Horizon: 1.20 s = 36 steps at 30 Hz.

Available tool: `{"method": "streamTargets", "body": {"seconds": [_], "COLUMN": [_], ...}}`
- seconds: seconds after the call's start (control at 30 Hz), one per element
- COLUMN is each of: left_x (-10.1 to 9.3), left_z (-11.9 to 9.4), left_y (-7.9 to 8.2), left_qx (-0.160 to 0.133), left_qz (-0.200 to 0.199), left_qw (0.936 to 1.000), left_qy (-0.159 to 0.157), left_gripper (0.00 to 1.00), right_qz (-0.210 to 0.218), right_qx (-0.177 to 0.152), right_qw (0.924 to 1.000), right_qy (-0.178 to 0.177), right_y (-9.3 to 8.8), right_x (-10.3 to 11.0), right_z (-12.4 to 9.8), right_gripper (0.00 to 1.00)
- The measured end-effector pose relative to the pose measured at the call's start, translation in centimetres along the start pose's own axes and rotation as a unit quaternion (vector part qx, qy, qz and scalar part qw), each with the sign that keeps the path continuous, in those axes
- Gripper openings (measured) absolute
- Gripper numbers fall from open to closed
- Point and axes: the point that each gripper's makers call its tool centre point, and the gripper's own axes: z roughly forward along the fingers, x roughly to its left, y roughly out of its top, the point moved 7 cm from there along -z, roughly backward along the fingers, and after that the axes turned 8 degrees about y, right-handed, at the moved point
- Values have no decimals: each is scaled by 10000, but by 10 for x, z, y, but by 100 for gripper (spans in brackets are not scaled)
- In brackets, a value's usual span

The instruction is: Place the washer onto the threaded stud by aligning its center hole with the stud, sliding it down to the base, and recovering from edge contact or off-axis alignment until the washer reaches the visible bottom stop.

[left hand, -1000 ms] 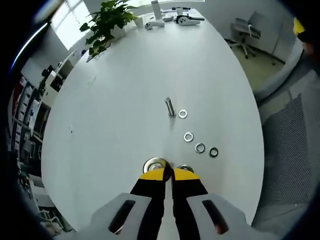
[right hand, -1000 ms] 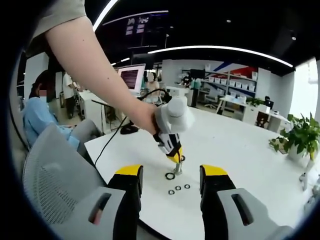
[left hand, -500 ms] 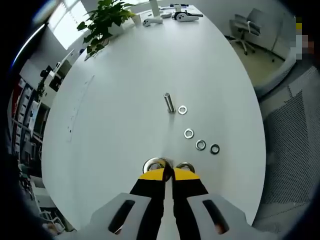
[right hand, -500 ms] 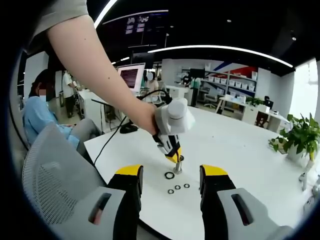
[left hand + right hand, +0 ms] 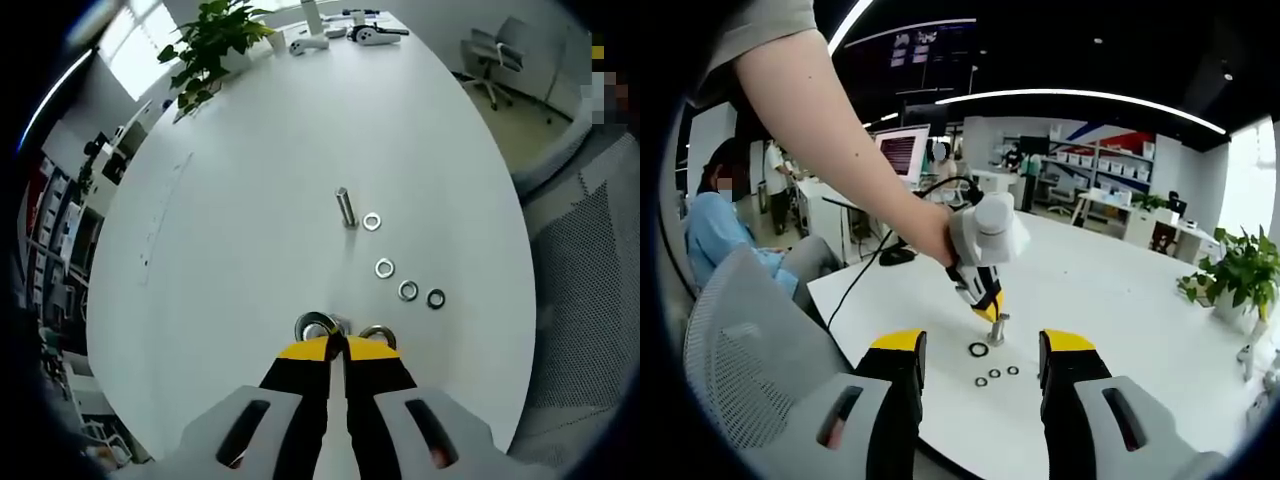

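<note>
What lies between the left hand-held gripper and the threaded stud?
In the left gripper view, only bare white table lies between the left hand-held gripper and the stud.

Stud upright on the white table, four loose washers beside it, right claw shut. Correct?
No: the right claw is open, jaws wide apart, as the right gripper view shows. The stud does stand upright on the white table with four loose washers beside it.

An open-plan office: a large white oval meeting table (image 5: 250,200) stands among grey mesh-backed swivel chairs (image 5: 750,340), with a leafy green potted plant (image 5: 210,45) at its far end. Beyond are a lit desktop monitor (image 5: 902,155), white desks, shelving with storage bins (image 5: 1090,160), and long curved ceiling light strips (image 5: 1080,98).
</note>
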Motion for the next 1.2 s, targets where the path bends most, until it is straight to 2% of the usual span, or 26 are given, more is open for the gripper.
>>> {"method": "streamTargets", "body": {"seconds": [0.5, 0.8, 1.03, 1.2], "left_x": [0, -2, 0, 0], "left_z": [-2, -6, -6, -6], "left_y": [3, 2, 1, 2], "left_qx": [-66, -62, -87, -96], "left_qz": [129, 58, -217, -186], "left_qw": [9999, 9999, 9997, 9997], "left_qy": [84, 91, 91, 133], "left_gripper": [2, 1, 1, 0], "right_qz": [1, 6, -13, -19], "right_qx": [15, -1, 3, -1], "right_qw": [10000, 10000, 10000, 10000], "right_qy": [-8, -30, -53, -63], "right_y": [0, 0, 0, -1], "right_x": [0, -1, -1, -1], "right_z": [0, 0, -1, -1], "right_gripper": [48, 48, 48, 48]}}
